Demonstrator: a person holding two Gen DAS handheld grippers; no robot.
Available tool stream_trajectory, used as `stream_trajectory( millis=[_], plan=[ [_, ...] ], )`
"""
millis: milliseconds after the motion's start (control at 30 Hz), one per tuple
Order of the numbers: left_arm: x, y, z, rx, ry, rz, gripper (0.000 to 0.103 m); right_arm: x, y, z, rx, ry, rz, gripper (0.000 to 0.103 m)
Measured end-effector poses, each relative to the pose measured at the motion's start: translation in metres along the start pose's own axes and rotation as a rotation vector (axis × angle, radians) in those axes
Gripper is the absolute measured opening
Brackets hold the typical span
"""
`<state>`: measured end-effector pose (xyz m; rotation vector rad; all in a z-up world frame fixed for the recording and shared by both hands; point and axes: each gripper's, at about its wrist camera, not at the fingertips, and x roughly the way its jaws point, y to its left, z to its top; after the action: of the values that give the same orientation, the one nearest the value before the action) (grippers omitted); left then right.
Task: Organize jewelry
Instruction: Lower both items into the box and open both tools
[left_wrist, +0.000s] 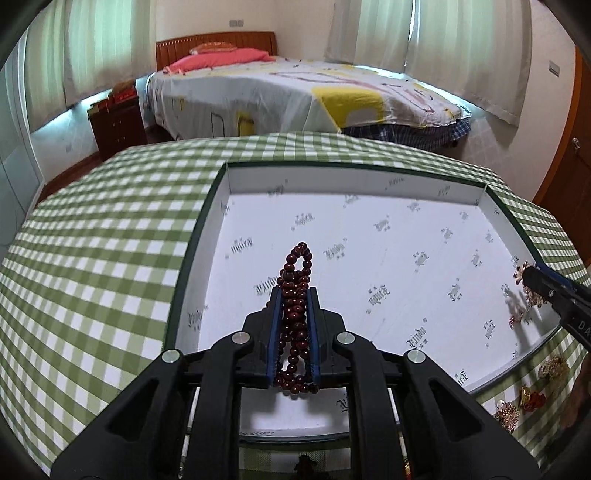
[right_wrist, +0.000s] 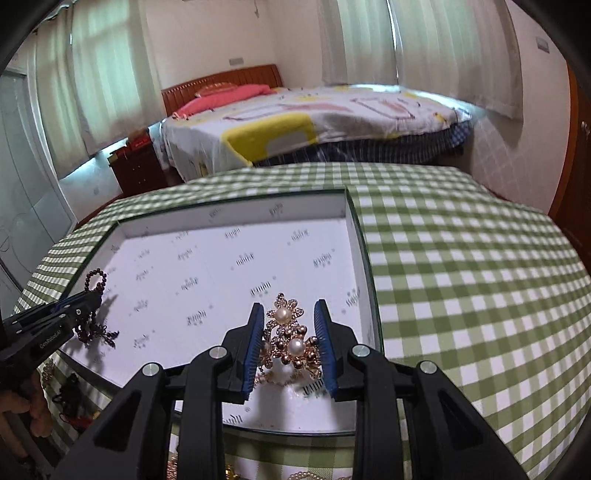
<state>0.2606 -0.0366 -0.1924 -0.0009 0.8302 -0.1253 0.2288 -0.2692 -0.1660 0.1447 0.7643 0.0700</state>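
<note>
Left wrist: left hand-held gripper (left_wrist: 294, 295) clamps bead strand (left_wrist: 295, 291); right (right_wrist: 289, 314) grips pearl brooch (right_wrist: 290, 338)

A table covered in a green-and-white checked cloth (left_wrist: 96, 236) fills the foreground; on it sits a wide, shallow tray (left_wrist: 192, 236) with dark green outer walls and a white lining printed with small grey logos; beside the tray's near right corner, several small gold ornaments (left_wrist: 532, 391) lie directly on the cloth, one with red parts; their detail is blurred.
</note>
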Motion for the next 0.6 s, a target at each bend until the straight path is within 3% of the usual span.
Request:
stream_trajectory(
  millis=[167,267,467,600],
  plan=[
    [0.003,0.000,-0.001,-0.006,0.019,-0.012,0.037,0.007,-0.005,-0.001,0.015,0.031,0.001,0.029],
    [0.004,-0.004,-0.001,0.003,0.022,-0.017,0.040,0.008,-0.008,-0.001,0.026,0.039,0.005,0.030],
    [0.003,-0.017,0.001,0.032,0.016,-0.018,0.059,0.003,-0.004,-0.001,0.008,0.020,0.011,0.046],
    [-0.009,-0.013,0.000,0.011,-0.013,-0.029,0.060,-0.015,-0.002,-0.002,0.019,-0.017,0.012,0.047]
  ],
)
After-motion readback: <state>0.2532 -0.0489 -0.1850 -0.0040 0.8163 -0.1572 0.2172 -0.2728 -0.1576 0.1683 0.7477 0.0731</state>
